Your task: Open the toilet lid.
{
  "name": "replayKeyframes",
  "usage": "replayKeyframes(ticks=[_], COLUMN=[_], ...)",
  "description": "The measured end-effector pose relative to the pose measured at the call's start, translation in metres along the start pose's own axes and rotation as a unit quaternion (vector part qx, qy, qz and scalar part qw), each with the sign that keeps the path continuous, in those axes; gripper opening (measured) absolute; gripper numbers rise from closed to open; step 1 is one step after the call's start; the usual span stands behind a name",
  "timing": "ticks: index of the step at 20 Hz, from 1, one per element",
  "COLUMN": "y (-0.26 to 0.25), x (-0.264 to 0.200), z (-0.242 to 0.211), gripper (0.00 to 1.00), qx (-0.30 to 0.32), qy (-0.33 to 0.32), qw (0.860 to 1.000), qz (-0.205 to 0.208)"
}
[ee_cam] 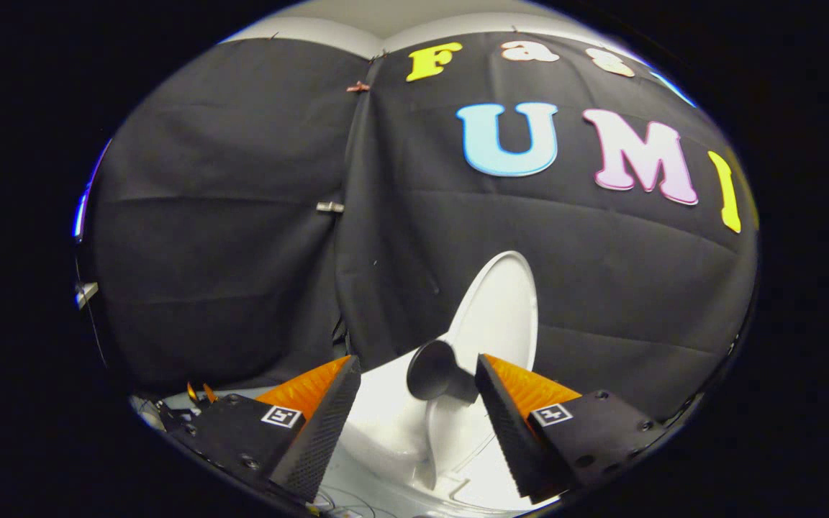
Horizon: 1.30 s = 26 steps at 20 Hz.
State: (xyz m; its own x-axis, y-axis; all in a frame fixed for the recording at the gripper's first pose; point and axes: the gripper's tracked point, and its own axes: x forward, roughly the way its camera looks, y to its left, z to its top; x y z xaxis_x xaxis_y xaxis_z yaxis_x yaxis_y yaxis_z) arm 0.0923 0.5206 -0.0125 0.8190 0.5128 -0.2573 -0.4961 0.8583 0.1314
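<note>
Black cloth is hung behind a white toilet. Its lid (499, 309) is raised nearly upright, with a dark knob (435, 369) between the spread fingers of the gripper (414, 399). Ungripped, the lid could fall shut.

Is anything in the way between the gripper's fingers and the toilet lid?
No, nothing visible. The toilet lid already stands raised near the black cloth, and its dark knob sits right between the open gripper fingers, with no finger pressing on it.
</note>
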Motion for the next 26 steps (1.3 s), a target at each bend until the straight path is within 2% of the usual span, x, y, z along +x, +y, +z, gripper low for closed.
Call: replayKeyframes(ticks=[2,6,11,14,17,22,26], y=[-0.021,-0.082,-0.216,-0.294,-0.349,-0.368,-0.363], x=[-0.017,-0.072,-0.161,-0.214,-0.254,-0.281,-0.28], z=[0.037,0.079,0.072,0.062,0.04,0.025,0.025], gripper=[0.99,0.99,0.98,0.98,0.99,1.0,1.0], qx=[0.004,-0.025,-0.021,-0.008,-0.004,0.008,0.009], qy=[-0.078,-0.13,-0.094,-0.078,-0.058,-0.058,-0.059], qw=[0.997,0.988,0.978,0.962,0.948,0.94,0.942], qz=[-0.024,-0.084,-0.188,-0.261,-0.312,-0.335,-0.331])
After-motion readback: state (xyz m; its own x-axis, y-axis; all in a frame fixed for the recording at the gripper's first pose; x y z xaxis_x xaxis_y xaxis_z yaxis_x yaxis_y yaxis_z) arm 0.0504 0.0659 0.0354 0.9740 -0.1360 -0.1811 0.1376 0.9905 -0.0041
